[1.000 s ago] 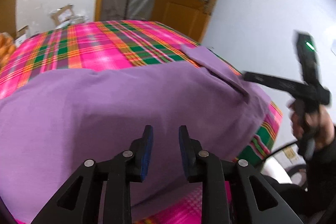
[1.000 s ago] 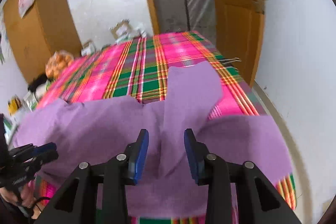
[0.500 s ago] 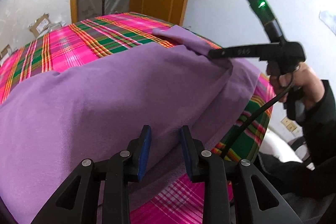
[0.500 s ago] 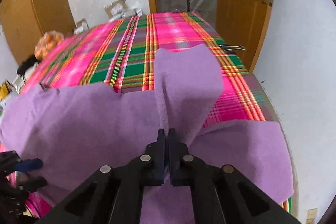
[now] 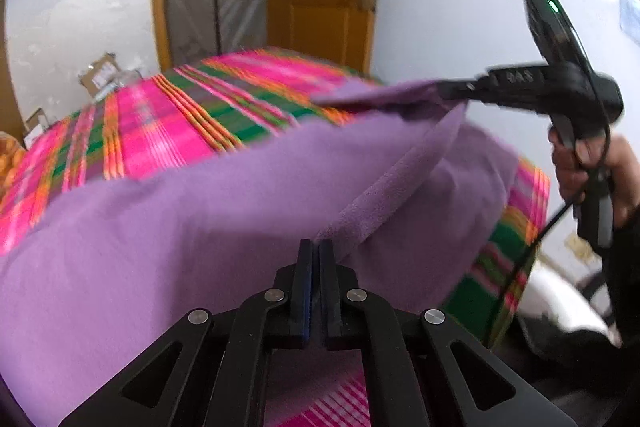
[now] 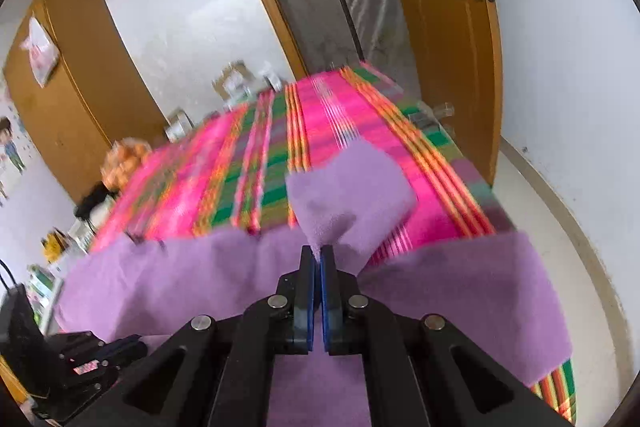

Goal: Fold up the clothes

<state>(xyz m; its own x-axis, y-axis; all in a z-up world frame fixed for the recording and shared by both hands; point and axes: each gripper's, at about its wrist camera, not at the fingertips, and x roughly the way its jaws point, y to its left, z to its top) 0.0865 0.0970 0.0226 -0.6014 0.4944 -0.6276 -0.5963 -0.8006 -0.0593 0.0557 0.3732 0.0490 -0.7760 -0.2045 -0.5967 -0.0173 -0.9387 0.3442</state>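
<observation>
A purple fleece garment (image 5: 200,227) lies spread across the near end of a bed covered by a pink, green and orange plaid blanket (image 5: 168,123). The left gripper (image 5: 315,247) has its fingers pressed together on a raised fold at the garment's near edge. The right gripper (image 6: 316,255) is clamped on a purple flap, probably a sleeve (image 6: 352,187), lifted above the blanket. Beyond the bed stand an orange wooden door (image 6: 444,27) and a wooden wardrobe (image 6: 76,87) against white walls.
</observation>
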